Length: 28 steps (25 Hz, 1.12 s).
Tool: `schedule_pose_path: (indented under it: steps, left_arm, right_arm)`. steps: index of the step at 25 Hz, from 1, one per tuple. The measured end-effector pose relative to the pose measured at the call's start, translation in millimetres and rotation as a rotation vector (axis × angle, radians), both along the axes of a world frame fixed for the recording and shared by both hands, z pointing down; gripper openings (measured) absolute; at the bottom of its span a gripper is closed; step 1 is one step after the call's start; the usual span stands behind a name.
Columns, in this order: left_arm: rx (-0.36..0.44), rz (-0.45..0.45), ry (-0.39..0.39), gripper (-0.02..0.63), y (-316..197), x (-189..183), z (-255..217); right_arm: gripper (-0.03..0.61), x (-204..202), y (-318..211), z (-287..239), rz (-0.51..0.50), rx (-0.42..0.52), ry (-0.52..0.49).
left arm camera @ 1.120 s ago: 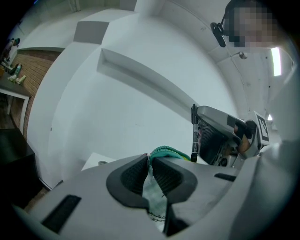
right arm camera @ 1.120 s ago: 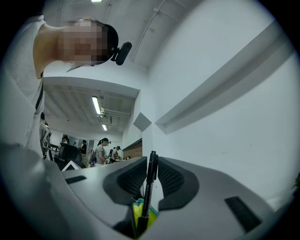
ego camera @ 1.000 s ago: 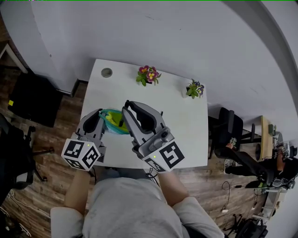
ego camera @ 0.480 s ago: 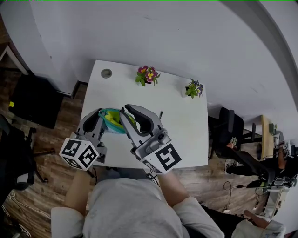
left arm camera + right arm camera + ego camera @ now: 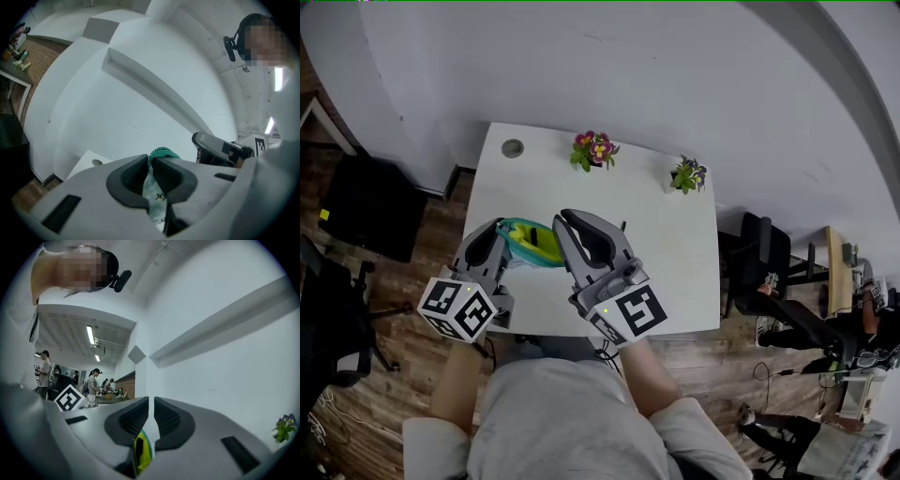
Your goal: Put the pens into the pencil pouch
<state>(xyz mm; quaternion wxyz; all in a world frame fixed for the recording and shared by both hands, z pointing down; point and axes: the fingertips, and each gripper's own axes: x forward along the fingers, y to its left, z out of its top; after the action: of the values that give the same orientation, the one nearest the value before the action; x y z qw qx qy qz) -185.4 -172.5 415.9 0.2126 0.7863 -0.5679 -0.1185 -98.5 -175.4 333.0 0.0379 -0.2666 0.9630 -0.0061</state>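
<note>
Here, left gripper (image 5: 151,161), right gripper (image 5: 151,405), one pouch (image 5: 532,243) pinched, two plants (image 5: 592,150) (image 5: 687,174)

Both of mine are the same build: the left gripper (image 5: 500,226) and right gripper (image 5: 561,217) are chunky light-grey plastic shells with rounded jaws. Each carries a white cube (image 5: 461,309) with black square markers and a tiny green light. The inner pads (image 5: 136,418) are black and ribbed. I'm wearing a grey short-sleeved T-shirt (image 5: 553,422).

right gripper (image 5: 565,217): I see it swung back slightly rightward, off the pencil pouch (image 5: 534,242) | pouch mouth: more yellow lining now exposed | background: a person (image 5: 836,455) has entered at lower right
</note>
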Motion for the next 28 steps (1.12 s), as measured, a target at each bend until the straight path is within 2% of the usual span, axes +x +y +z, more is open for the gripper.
schedule_pose_path:
  steps: [7, 13, 17, 21, 28]
  left_arm:
    - [0.012, 0.037, -0.003, 0.052, 10, 12, -4]
    - [0.018, 0.080, 0.000, 0.052, 20, 26, -4]
    - [0.015, 0.116, 0.003, 0.052, 21, 39, -2]
    - [0.010, 0.147, 0.004, 0.052, 19, 50, -1]
    - [-0.006, 0.180, 0.005, 0.052, 6, 67, 2]
  right_arm:
    - [0.046, 34, 4, 16, 0.099, -0.065, 0.011]
    - [0.046, 77, 6, 40, 0.229, -0.139, 0.037]
    - [0.046, 111, 3, 74, 0.339, -0.271, 0.043]
    - [0.046, 140, -4, 116, 0.418, -0.435, 0.108]
    - [0.048, 175, -35, 186, 0.476, -0.707, 0.199]
